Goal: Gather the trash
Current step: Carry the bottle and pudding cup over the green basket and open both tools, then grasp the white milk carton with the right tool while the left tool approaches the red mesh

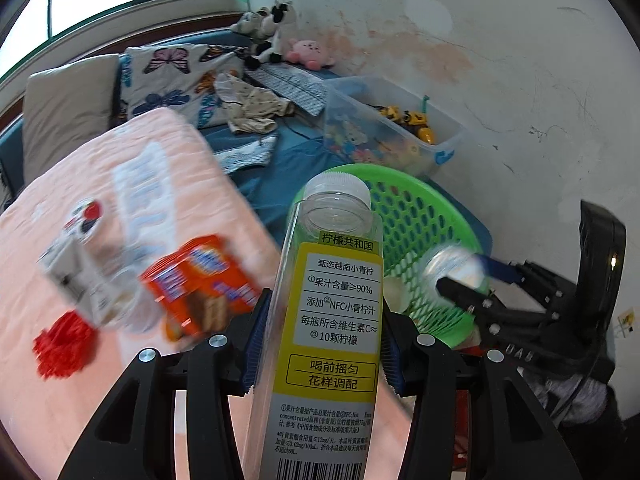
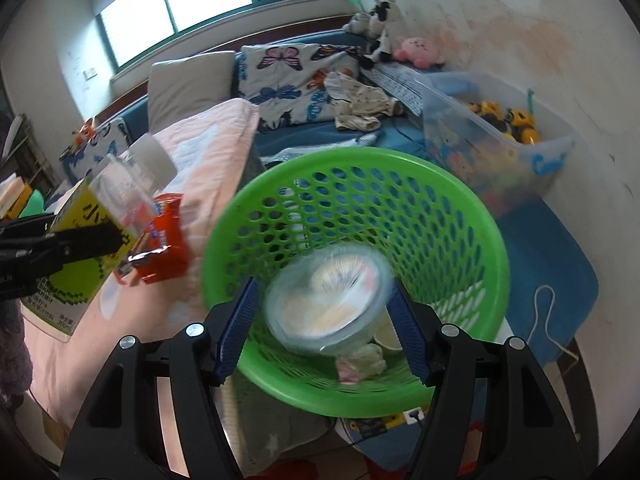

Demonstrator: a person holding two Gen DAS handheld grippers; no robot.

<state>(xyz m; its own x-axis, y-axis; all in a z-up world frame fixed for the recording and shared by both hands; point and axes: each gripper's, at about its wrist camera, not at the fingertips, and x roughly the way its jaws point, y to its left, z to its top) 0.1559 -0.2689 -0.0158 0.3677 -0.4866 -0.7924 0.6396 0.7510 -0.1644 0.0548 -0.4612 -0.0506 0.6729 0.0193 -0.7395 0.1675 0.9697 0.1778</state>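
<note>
My left gripper [image 1: 322,344] is shut on a clear bottle [image 1: 332,300] with a yellow label and white cap, held upright beside the green mesh basket [image 1: 412,208]. In the right wrist view the bottle [image 2: 120,192] and left gripper [image 2: 80,244] sit at the left. My right gripper [image 2: 324,328] hangs over the green basket [image 2: 360,172]. Between its blue pads [image 2: 240,320] is a blurred clear round container [image 2: 328,300], with a gap showing on the left side. The left wrist view shows the container [image 1: 456,264] at the right gripper [image 1: 468,280].
An orange snack packet [image 1: 200,280], a white carton [image 1: 76,280] and a red scrap [image 1: 64,344] lie on the pink quilt [image 1: 120,184]. Crumpled tissue [image 2: 360,360] lies in the basket. A clear toy bin [image 2: 500,132] stands behind, by the wall.
</note>
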